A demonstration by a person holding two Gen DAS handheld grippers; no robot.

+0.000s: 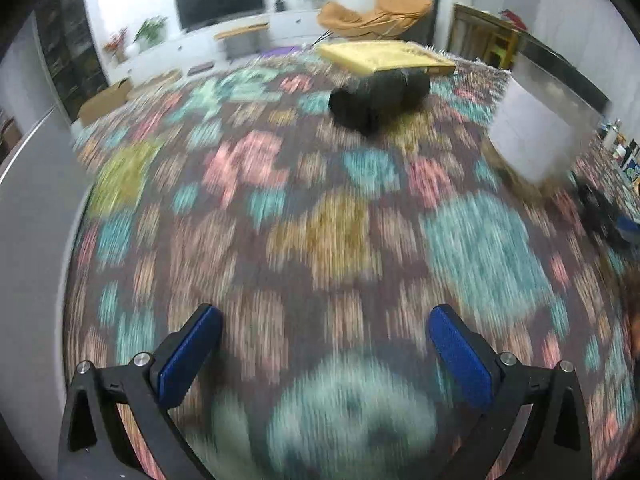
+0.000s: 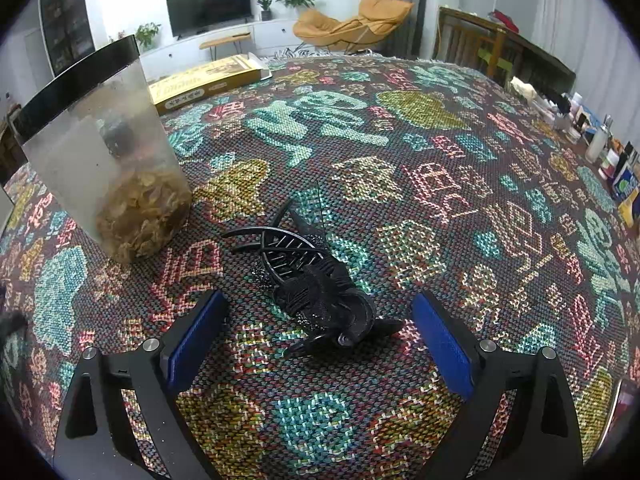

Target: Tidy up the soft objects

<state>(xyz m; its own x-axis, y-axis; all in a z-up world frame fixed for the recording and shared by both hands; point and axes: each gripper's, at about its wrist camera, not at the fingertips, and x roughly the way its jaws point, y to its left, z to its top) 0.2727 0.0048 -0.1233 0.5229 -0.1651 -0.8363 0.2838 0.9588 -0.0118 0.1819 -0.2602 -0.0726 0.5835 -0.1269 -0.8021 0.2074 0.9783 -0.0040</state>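
A living room with a television [image 2: 209,1] and an orange chair [image 2: 352,24] lies behind the surface, which is covered by a patterned woven cloth [image 2: 420,184]; the right claw [image 2: 320,332] stands wide, its blue pads on either side of a black hair clip [image 2: 316,284] lying on the cloth; a clear jar [image 2: 108,152] stands to the left, a yellow box [image 2: 204,84] beyond; the left claw [image 1: 324,344] gapes wide over blurred cloth, holding nothing, with a dark soft bundle [image 1: 376,96] far ahead.

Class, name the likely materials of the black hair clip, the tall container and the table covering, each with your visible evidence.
Hair clip: probably glossy black plastic teeth, plus matte fabric with small beads. Tall container: frosted translucent plastic; contents show through. Table covering: coarse woven textile, visible weave.
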